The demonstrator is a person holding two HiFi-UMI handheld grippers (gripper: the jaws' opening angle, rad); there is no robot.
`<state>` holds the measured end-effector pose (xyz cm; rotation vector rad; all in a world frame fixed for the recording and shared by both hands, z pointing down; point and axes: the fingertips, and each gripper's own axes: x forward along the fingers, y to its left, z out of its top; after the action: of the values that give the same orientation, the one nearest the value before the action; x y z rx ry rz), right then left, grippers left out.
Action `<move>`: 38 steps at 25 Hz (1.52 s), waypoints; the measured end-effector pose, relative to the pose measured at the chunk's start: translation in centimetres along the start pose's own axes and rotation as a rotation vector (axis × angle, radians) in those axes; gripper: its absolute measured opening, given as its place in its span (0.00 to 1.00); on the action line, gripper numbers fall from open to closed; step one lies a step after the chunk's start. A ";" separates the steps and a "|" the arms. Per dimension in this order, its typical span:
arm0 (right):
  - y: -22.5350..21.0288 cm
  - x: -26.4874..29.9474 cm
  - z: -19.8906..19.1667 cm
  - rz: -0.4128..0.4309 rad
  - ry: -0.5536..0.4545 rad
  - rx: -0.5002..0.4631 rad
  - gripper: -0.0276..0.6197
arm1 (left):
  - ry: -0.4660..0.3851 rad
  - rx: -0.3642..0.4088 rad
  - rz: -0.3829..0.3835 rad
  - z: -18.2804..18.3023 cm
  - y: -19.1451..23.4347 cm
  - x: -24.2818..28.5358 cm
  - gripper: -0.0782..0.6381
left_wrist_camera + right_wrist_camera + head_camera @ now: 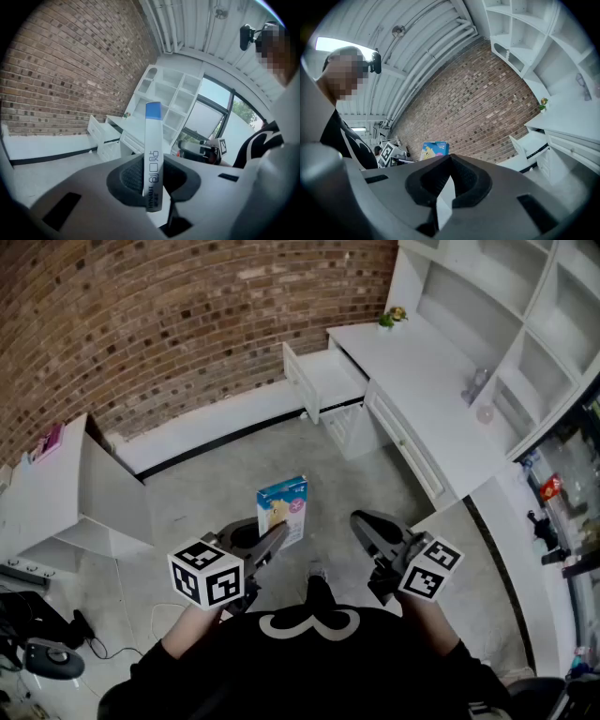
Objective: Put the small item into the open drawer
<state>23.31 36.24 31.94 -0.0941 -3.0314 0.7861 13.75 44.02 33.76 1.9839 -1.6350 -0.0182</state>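
Note:
My left gripper is shut on a small blue-and-white carton, holding it upright in front of me above the concrete floor. In the left gripper view the carton shows edge-on, pinched between the dark pads, with the gripper pointing toward the desk. The open white drawer sticks out of the desk's left end, far ahead; it also shows as the drawer and the drawer. My right gripper is shut with nothing in it, level with the left one. Its jaws meet at the tips.
A white desk with a small plant and glass items runs along the right, under white shelves. A white cabinet stands at the left, and a brick wall is behind. Cables lie on the floor at lower left.

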 end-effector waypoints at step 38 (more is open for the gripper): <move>-22.1 7.1 9.8 0.006 0.048 0.018 0.06 | -0.001 0.021 0.046 11.4 9.1 20.0 0.20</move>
<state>14.80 12.64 34.06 -0.1200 -2.9794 0.8000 6.67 20.30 34.72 1.9611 -1.6879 0.0148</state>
